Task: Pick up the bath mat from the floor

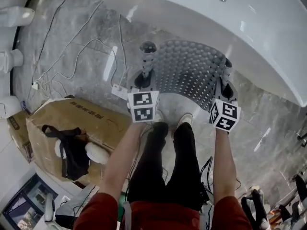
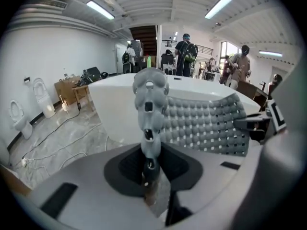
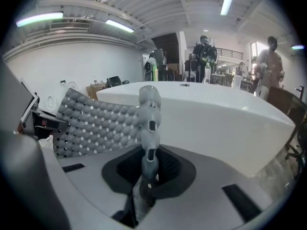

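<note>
The grey bath mat [image 1: 192, 71], studded with bumps and small holes, hangs off the marble floor, stretched between my two grippers in front of the bathtub. In the head view my left gripper [image 1: 147, 56] is shut on the mat's left edge and my right gripper [image 1: 226, 68] is shut on its right edge. In the left gripper view the pinched mat edge [image 2: 150, 119] rises out of the left gripper [image 2: 150, 169], and the sheet spreads to the right. In the right gripper view the mat [image 3: 100, 123] spreads to the left from the right gripper [image 3: 146, 176].
A white bathtub [image 1: 230, 28] stands just beyond the mat. A cardboard box [image 1: 76, 121] with a black bag [image 1: 72, 152] sits at the left, with loose cables [image 1: 72, 56] on the floor and toilets [image 1: 14, 16] at the far left. Several people [image 2: 184, 51] stand behind the tub.
</note>
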